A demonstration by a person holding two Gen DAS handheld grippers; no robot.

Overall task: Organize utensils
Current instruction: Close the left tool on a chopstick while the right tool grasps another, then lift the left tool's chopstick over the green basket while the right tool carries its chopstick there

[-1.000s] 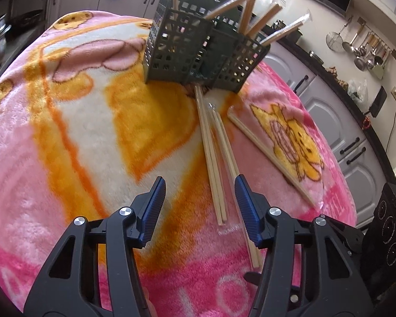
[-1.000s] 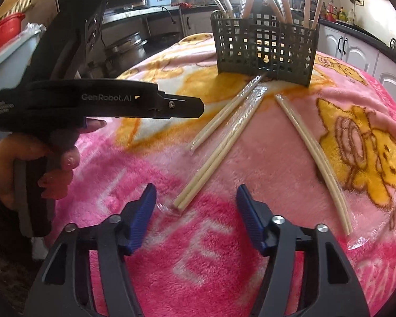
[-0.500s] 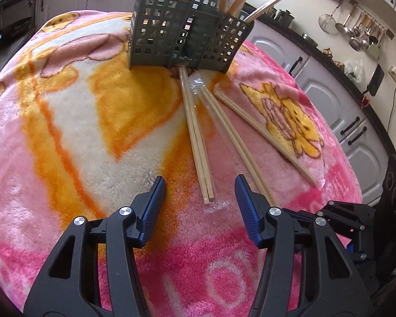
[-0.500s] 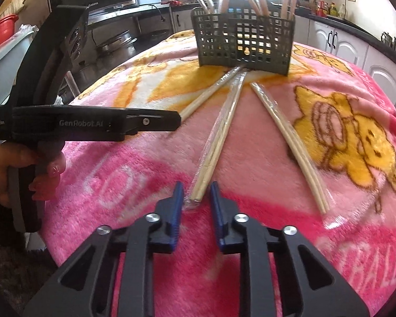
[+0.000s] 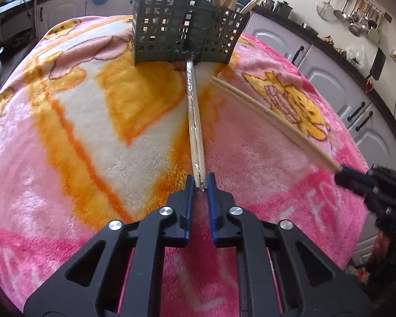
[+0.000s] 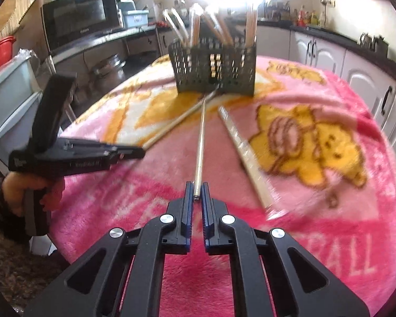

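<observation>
A dark green slotted utensil basket (image 5: 187, 39) stands at the far side of the pink blanket (image 5: 66, 132) and holds several wrapped chopstick pairs upright. My left gripper (image 5: 200, 182) is shut on the near end of a wrapped chopstick pair (image 5: 194, 113) that points at the basket. My right gripper (image 6: 197, 189) is shut on another wrapped pair (image 6: 201, 142), lifted and pointing at the basket (image 6: 216, 66). A third wrapped pair (image 6: 245, 155) lies on the blanket to the right. In the left wrist view, the right gripper (image 5: 353, 179) holds its pair (image 5: 272, 113).
The blanket (image 6: 330, 211) covers a round table. Kitchen counters and white cabinets (image 5: 338, 84) ring it. A microwave (image 6: 79, 21) and a grey bin (image 6: 8, 89) stand left. Hanging ladles (image 5: 356, 18) are on the far wall.
Both grippers closed on chopstick pairs; the left was open half a second ago. The right gripper has lifted its pair off the blanket.
</observation>
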